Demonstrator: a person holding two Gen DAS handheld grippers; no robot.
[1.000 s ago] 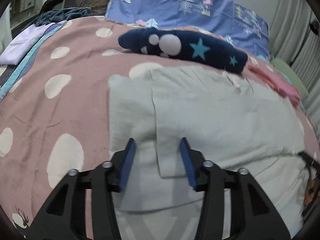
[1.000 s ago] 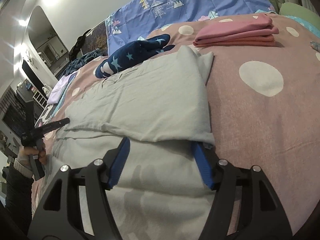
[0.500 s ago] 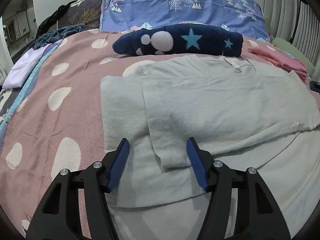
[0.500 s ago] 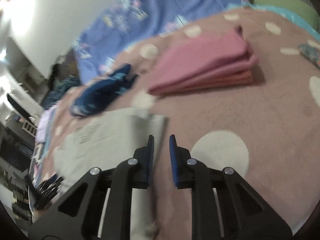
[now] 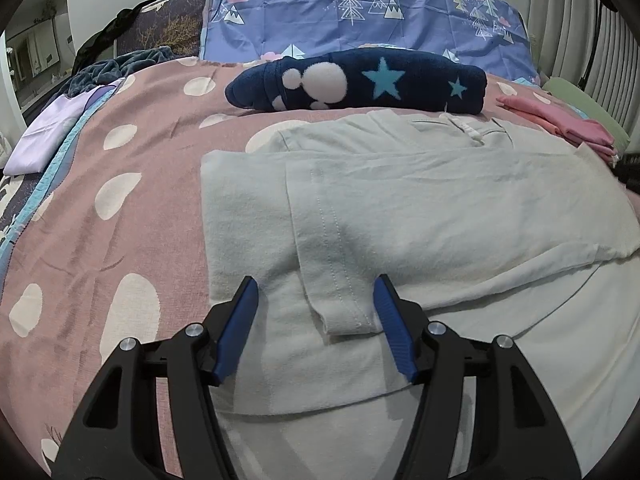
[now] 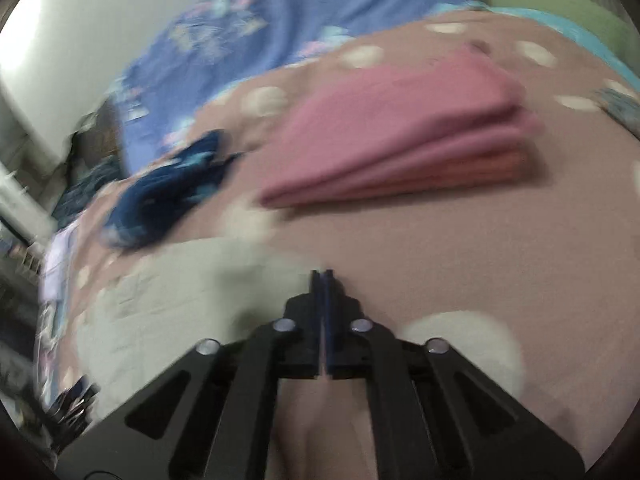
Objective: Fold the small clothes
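Mid-fold: the left gripper (image 5: 316,300), jaws apart, straddles the folded-in sleeve (image 5: 344,280) of the pale grey T-shirt (image 5: 440,208) at centre frame (right gripper (image 6: 322,276) pinched together, empty), so next likely clamp that sleeve edge.

The supporting surface is a bed covered by a pink bedspread (image 5: 120,248) printed with large cream dots. A pale grey garment (image 5: 420,216), partly folded, lies flat on the near centre and right of the bedspread. Just beyond it lies a rolled navy garment (image 5: 356,84) with stars and white spots. A folded pink stack (image 6: 404,136) lies at the far right. A lilac cloth (image 5: 48,136) rests at the far left edge. A blue tree-print cover (image 5: 360,12) spans the far end.
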